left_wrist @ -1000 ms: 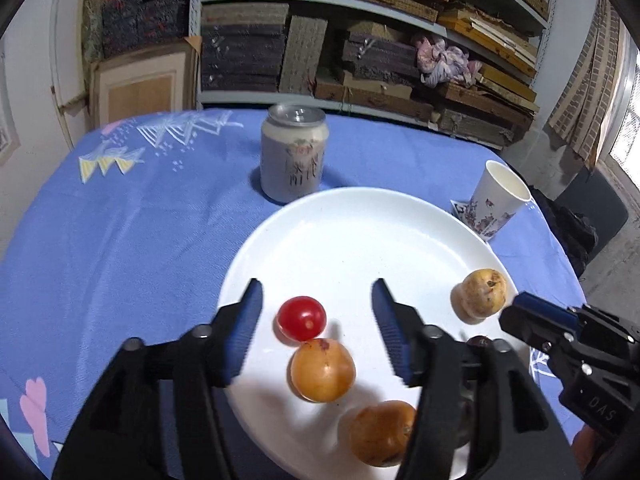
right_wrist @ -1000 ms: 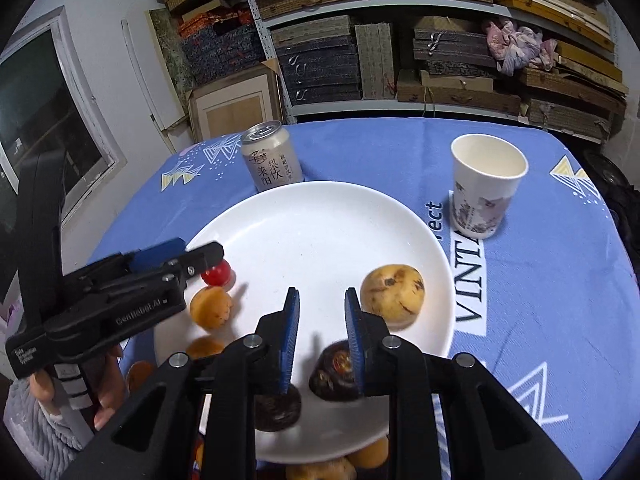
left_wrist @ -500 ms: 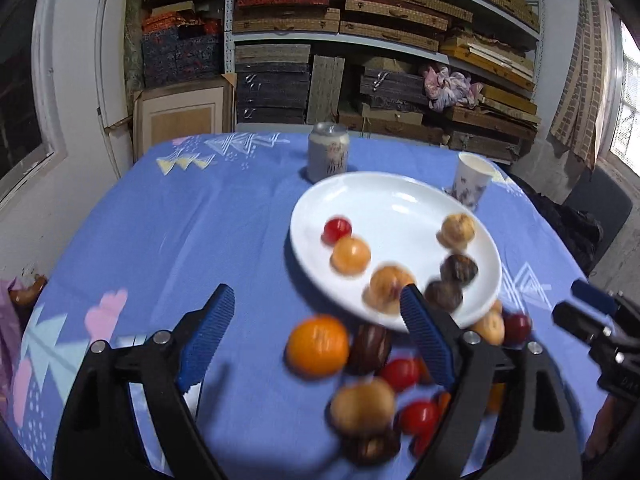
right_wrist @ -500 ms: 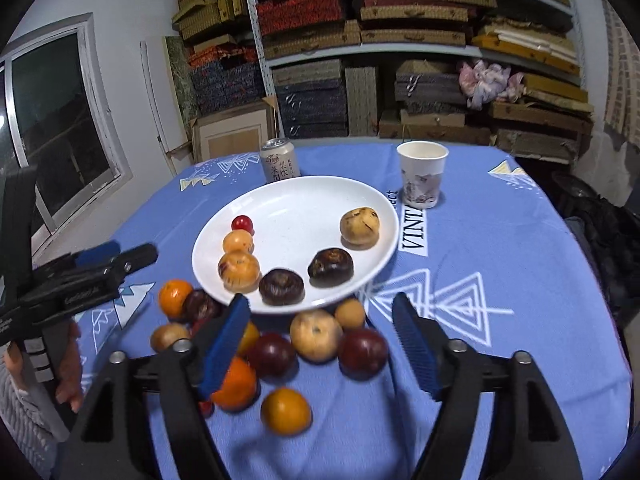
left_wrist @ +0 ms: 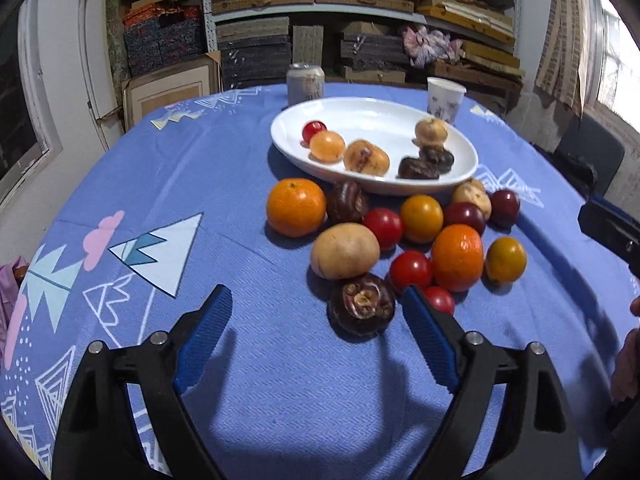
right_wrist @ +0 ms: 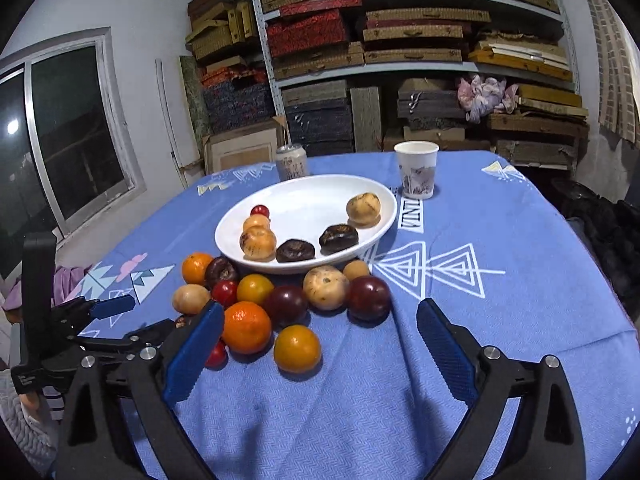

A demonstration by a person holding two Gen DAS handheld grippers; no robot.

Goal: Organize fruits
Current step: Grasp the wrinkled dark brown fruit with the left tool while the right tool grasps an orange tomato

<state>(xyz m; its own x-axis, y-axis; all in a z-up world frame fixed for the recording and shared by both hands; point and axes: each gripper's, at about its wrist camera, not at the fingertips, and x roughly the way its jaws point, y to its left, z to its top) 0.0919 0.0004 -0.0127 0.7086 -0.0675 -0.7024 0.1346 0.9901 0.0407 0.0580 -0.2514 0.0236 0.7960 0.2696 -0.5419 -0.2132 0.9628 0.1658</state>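
A white plate (left_wrist: 372, 120) (right_wrist: 312, 200) holds several fruits, among them a small red tomato (left_wrist: 313, 130) and two dark ones. In front of it on the blue cloth lies a loose pile: an orange (left_wrist: 296, 207), a tan fruit (left_wrist: 345, 250), red tomatoes, dark plums. My left gripper (left_wrist: 316, 298) hovers low before the pile with its jaws opening. A dark brown fruit (left_wrist: 362, 304) sits between its tips, untouched. My right gripper (right_wrist: 320, 306) also has its jaws opening, and an orange (right_wrist: 246, 328) and a yellow-orange fruit (right_wrist: 297, 348) lie untouched between its fingers.
A drink can (left_wrist: 306, 84) and a paper cup (left_wrist: 445, 98) stand behind the plate. Shelves stacked with boxes fill the back wall. A window is at the left and a dark chair (left_wrist: 588, 156) at the right. The person's left hand holds the other gripper (right_wrist: 148, 316).
Both grippers have drawn back from over the plate toward the near side of the table, and both have opened wide. The loose pile of fruit has come into view.
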